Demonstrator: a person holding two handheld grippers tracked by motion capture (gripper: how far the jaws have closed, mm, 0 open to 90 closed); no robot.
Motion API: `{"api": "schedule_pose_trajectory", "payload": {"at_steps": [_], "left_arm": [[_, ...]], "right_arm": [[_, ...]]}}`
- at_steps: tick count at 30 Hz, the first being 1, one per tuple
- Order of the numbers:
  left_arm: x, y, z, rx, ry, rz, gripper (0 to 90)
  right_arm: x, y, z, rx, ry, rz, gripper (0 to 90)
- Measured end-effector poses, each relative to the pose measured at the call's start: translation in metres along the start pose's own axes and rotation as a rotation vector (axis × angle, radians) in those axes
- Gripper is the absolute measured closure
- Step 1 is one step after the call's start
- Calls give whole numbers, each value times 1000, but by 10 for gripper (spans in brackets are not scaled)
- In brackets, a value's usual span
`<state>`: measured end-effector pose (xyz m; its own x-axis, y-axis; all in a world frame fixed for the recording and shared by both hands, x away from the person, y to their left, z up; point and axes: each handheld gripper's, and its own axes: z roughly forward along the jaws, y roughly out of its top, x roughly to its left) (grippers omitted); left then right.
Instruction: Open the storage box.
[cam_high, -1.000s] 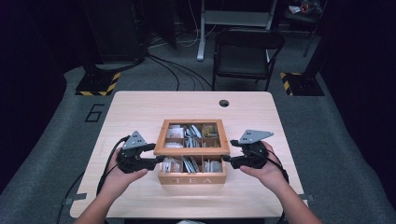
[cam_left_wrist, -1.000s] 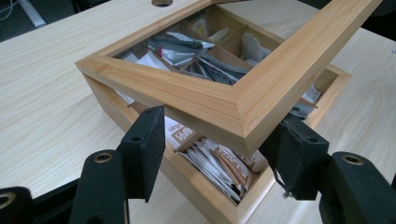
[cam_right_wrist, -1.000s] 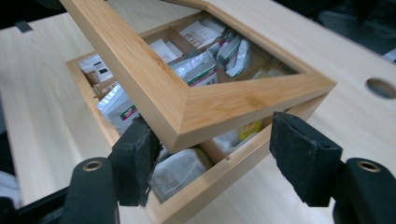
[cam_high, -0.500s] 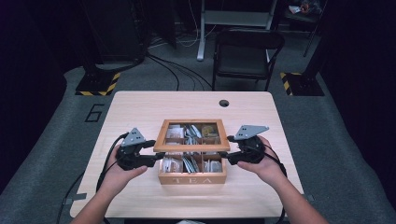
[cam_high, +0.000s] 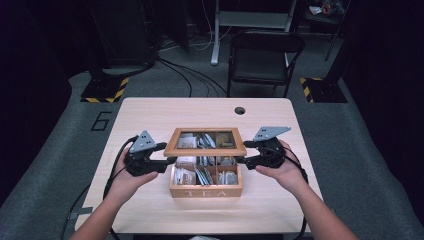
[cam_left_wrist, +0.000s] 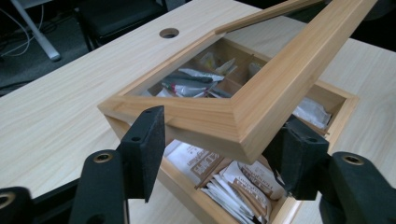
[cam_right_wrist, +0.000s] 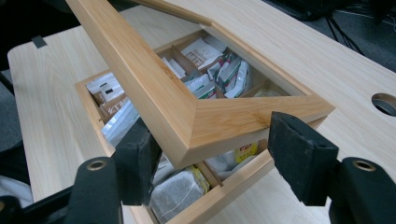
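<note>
A wooden tea box (cam_high: 206, 191) marked TEA stands mid-table, its compartments full of tea bags (cam_high: 202, 175). Its glass-paned lid (cam_high: 206, 149) is tilted up at the front and still joined at the back. My left gripper (cam_high: 170, 161) holds the lid's front left corner, and my right gripper (cam_high: 240, 161) holds the front right corner. In the left gripper view the jaws of the left gripper (cam_left_wrist: 219, 144) straddle the lid (cam_left_wrist: 261, 98) above the tea bags (cam_left_wrist: 243, 184). In the right gripper view the right gripper (cam_right_wrist: 217, 156) clasps the lid (cam_right_wrist: 140, 74) the same way.
The light wooden table (cam_high: 150, 115) has a round cable hole (cam_high: 240, 110) at its back right. A black chair (cam_high: 262, 55) stands behind the table. Cables trail from both grippers off the front edge. Bare tabletop lies on all sides of the box.
Both grippers have risen a little with the lid's front edge, so the lid tilts up more and more of the front compartments show.
</note>
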<state>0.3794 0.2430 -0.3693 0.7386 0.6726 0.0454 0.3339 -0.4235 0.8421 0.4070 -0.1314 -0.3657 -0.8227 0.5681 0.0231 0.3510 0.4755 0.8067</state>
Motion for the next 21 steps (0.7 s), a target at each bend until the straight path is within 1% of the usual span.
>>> {"api": "schedule_pose_trajectory", "payload": {"at_steps": [2,3,4,5,7,9,11,12,13,14,15,16,17,18,19,21], "left_arm": [[3,3,0,-3,-8,-8,399],[3,4,-1,2,-13,-9,402],[4,5,-1,5,-13,-4,408],[5,6,-2,8,-12,2,414],[6,8,-1,0,-12,-7,418],[8,11,-2,-1,-14,-14,419],[10,15,-2,-6,-13,-17,424],[11,17,-2,-10,-14,-18,427],[12,18,-3,-11,-12,-18,431],[13,20,-3,-17,-5,-19,435],[15,23,-3,-17,5,-15,446],[17,26,-3,-13,1,-22,458],[17,27,-2,-17,2,-23,459],[19,29,-3,-10,1,-23,459],[20,30,-3,-13,2,-24,461],[22,33,-2,-14,0,-30,463]], "right_arm": [[-2,1,0,-11,3,6,358],[-3,2,0,-11,1,0,362],[-4,3,0,-14,-2,8,363],[-5,3,1,-15,-2,4,363],[-7,4,2,-16,-7,6,367],[-9,4,3,-28,-8,8,379],[-13,5,3,-39,-11,-1,388],[-13,5,4,-45,-18,3,410],[-15,5,4,-43,-35,-9,416],[-16,5,5,-37,-40,-19,416],[-18,6,7,-39,-50,-14,416],[-20,6,8,-34,-54,-19,417],[-22,6,10,-29,-66,-11,417],[-23,7,11,-26,-68,-14,418],[-24,7,12,-29,-72,-2,423],[-28,8,15,-31,-74,-7,431]]}}
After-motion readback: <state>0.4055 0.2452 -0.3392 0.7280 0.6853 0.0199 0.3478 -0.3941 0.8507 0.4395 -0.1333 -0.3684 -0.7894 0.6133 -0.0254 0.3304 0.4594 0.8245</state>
